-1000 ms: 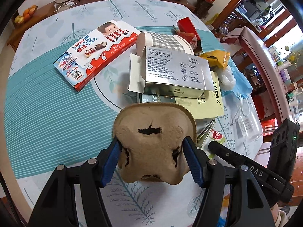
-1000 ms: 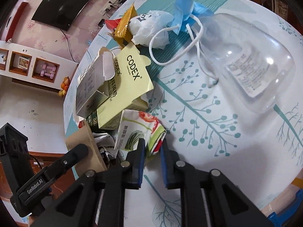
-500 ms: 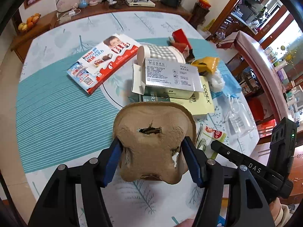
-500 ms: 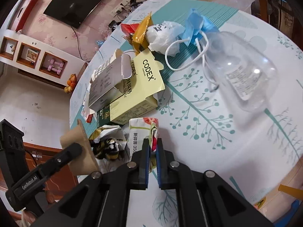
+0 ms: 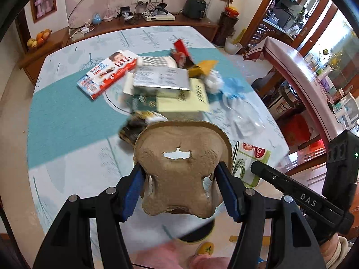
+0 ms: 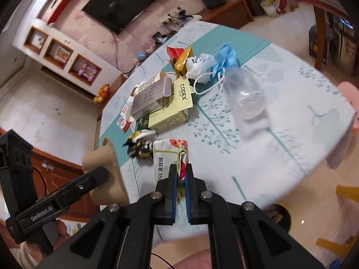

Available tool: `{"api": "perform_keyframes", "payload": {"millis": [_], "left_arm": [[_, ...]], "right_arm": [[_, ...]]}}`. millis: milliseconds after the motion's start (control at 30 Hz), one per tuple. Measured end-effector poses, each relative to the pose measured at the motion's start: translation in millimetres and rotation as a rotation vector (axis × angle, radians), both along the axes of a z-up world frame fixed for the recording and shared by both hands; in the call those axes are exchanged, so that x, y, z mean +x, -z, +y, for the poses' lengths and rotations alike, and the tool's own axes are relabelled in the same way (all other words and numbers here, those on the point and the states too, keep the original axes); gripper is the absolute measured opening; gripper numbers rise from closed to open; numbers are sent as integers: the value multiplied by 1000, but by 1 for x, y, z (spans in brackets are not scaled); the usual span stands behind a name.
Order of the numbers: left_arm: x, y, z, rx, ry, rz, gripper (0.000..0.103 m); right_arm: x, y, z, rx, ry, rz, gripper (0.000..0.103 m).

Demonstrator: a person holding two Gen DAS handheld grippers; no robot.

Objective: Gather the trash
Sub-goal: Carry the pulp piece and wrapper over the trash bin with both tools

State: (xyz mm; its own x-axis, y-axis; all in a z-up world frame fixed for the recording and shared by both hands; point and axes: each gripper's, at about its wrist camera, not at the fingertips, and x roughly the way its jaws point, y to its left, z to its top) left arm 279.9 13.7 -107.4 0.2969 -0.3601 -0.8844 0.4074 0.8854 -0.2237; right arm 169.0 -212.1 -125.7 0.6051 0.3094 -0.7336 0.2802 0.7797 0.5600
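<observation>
1. The table (image 5: 67, 121), round and covered in a teal and white leaf-print cloth, is carrying all the trash; every place below is given relative to it.
2. The red and white chocolate box (image 5: 107, 73) is lying flat towards the table's far left part.
3. The pale yellow CODEX box (image 6: 172, 107) is sitting near the table's middle, with an open silver carton (image 6: 149, 96) resting on top of it.
4. The clear plastic bottle (image 6: 246, 94) is lying on its side on the table's right part, just beside a blue face mask (image 6: 225, 56) and a crumpled white wrapper (image 6: 198, 63).
5. The brown pulp cup carrier (image 5: 182, 170) is hanging above the table's near edge, with the left gripper (image 5: 181, 190) clamping it at a middling width, blue pads pressing on both its sides.
6. The white and green snack packet (image 6: 168, 154) is hanging over the table's near part, with the right gripper (image 6: 182, 174) pinching its near edge, jaws almost together.
7. A black and yellow crumpled wrapper (image 6: 140, 148) is lying on the table just beyond the packet.
</observation>
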Motion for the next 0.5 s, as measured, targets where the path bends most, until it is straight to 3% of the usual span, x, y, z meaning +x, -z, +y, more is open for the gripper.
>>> {"api": "perform_keyframes", "payload": {"millis": [267, 500], "left_arm": [[-96, 6, -43, -8, -39, -7, 62], [-162, 43, -82, 19, -48, 43, 62]], "right_arm": [[-85, -12, -34, -98, -91, -27, 6], [-147, 16, -62, -111, -108, 21, 6]]}}
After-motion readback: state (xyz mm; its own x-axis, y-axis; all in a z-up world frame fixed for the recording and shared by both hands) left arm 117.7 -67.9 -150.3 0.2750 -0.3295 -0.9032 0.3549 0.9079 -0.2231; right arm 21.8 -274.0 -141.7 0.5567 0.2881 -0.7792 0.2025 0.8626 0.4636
